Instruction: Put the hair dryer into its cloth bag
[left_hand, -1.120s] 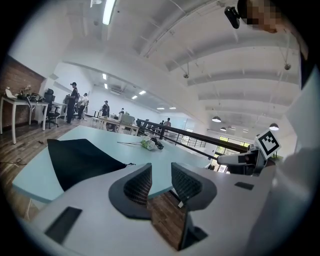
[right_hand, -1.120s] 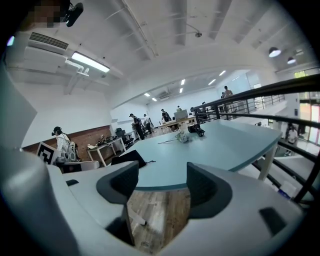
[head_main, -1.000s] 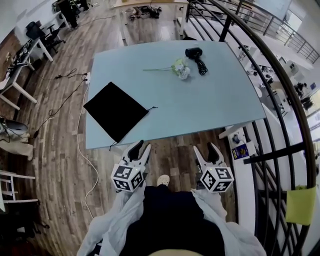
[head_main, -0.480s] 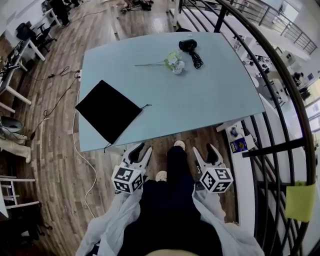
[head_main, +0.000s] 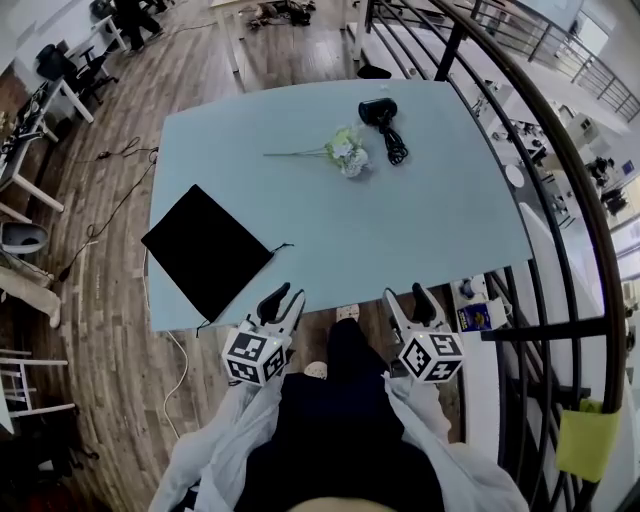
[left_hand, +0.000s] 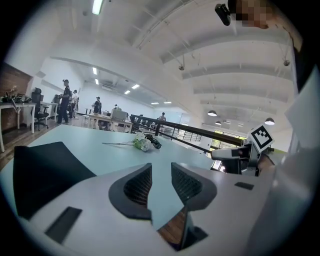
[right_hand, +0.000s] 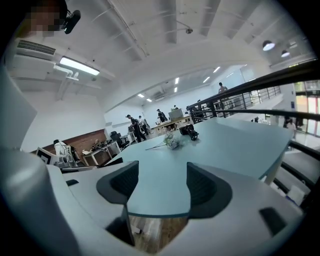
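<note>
Closer now than a second ago, your two grippers arrive at the near edge of the tabletop (head_main: 420, 230), which has slid toward you in the head view as you step in. Your left gripper (head_main: 288, 294) holds its jaws a modest way apart, a narrow gap with nothing in it but the pale surface ahead. Your right gripper (head_main: 407, 297) stands noticeably wider and is equally empty. Neither touches anything.

Just ahead of the left gripper, the black cloth bag (head_main: 205, 250) lies flat at the near left corner, one point reaching the near edge and its drawstring trailing to the right. Across the tabletop, near the far edge and right of centre, the hair dryer (head_main: 380, 109) rests with its cord (head_main: 397, 148) coiled on the near side. A sprig of pale flowers (head_main: 344, 153) lies just beside it, to its left.

The approach puts the bag within easy reach but leaves the dryer well apart from both grippers. The task appears not yet begun, and a long reach toward the far edge likely comes first.
</note>
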